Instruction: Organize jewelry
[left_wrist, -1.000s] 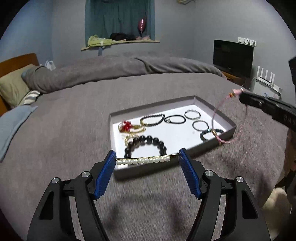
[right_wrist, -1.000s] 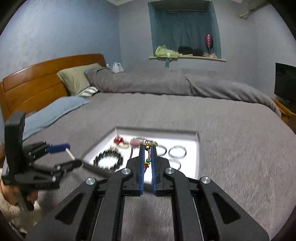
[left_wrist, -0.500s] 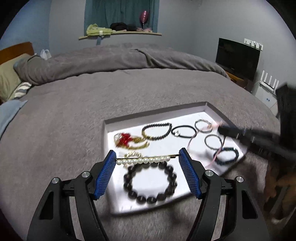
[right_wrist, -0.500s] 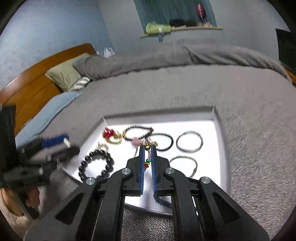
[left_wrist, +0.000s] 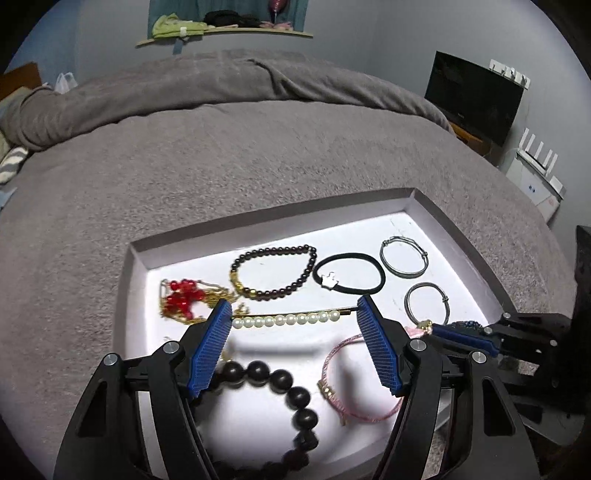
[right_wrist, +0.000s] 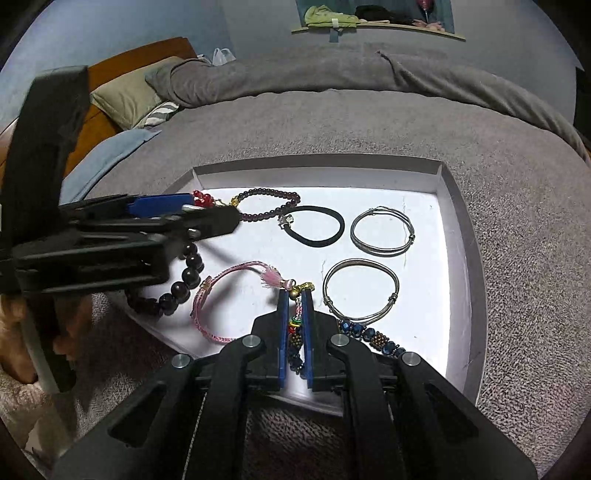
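A shallow white tray (left_wrist: 454, 236) lies on the grey bed and holds several bracelets. My left gripper (left_wrist: 295, 315) holds a pearl hair pin (left_wrist: 286, 319) lengthwise between its fingertips, low over the tray's near left part. My right gripper (right_wrist: 295, 295) is shut on a pink cord bracelet (right_wrist: 207, 310), whose loop rests on the tray floor; the loop also shows in the left wrist view (left_wrist: 347, 391). A large black bead bracelet (left_wrist: 291, 398) lies under the left gripper. A blue beaded bracelet (right_wrist: 373, 334) lies under the right fingers.
In the tray also lie a red and gold chain (left_wrist: 184, 299), a dark bead bracelet (left_wrist: 273, 273), a black hair tie (left_wrist: 349, 273) and two silver bangles (right_wrist: 382, 230) (right_wrist: 360, 290). Pillows (right_wrist: 125, 98) and a wooden headboard are at the bed's head. A TV (left_wrist: 472, 96) stands at right.
Both grippers have moved forward and down over the tray. The pink bracelet, carried hanging in the air, now has its loop lying on the tray floor, with the right gripper still shut on it.
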